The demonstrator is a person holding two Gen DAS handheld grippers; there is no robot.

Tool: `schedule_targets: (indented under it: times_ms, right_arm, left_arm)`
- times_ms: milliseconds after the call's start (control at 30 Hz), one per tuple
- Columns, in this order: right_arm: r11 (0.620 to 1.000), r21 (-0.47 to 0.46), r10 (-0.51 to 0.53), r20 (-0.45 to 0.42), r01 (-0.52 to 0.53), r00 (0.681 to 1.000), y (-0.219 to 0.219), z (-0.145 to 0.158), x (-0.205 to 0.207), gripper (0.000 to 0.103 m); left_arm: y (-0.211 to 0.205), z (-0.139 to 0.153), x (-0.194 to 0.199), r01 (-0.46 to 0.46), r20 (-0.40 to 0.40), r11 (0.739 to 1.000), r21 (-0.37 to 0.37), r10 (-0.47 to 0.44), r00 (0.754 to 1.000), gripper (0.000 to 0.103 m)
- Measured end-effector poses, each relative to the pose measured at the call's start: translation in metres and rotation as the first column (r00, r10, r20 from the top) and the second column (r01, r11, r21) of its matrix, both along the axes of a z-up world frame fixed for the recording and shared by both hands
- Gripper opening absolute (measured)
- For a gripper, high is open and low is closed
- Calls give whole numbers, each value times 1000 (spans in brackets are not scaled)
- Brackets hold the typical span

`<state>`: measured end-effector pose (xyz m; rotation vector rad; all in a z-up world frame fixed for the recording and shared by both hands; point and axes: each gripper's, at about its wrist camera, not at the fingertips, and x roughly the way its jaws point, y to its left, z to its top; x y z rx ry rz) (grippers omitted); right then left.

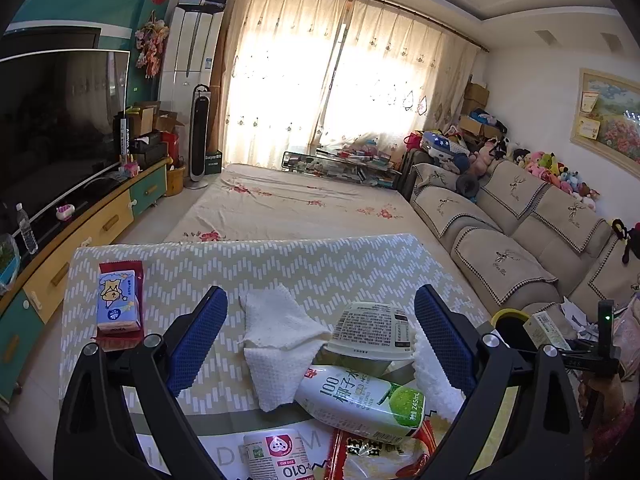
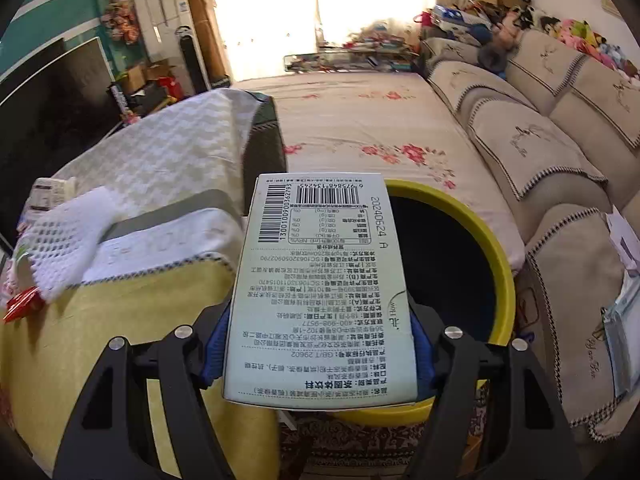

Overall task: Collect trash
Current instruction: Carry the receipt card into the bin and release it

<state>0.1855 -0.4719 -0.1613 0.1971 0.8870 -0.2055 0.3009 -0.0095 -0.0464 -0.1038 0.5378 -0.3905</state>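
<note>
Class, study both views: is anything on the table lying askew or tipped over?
Yes. The plastic cup sits upside down, and the coconut water bottle lies on its side across a crumpled white tissue, not standing upright.

Sunlit curtained window (image 1: 340, 80) (glare hides outside), beige sofa (image 1: 520, 232) right, television (image 1: 56, 120) left.

I saw a big dark television (image 1: 56, 120) on the left, above a cabinet with yellow and green drawers (image 1: 100, 224), a water bottle (image 1: 27, 229) standing on it. Sunlit curtains (image 1: 340, 80) glowed straight ahead. A beige sofa (image 1: 520, 232) ran along the right, plush toys (image 1: 552, 168) lined on top.
</note>
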Motion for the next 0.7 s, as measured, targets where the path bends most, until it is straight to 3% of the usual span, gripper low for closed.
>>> schedule_targets:
  times_ms: [167, 367, 700]
  right_arm:
    - [996, -24, -93, -69, 91, 993, -24, -30, 24, 67]
    - [986, -51, -162, -82, 158, 983, -38, -52, 41, 69]
    - [983, -113, -144, -5, 143, 990, -6, -28, 20, 77]
  left_arm:
    - [-3, -3, 2, -1, -5, 1000, 18, 1, 1000, 93]
    - [-7, -8, 6, 2, -22, 999, 35, -1, 1000, 93]
    - [-13, -10, 5, 1, -34, 998, 69, 2, 999, 93]
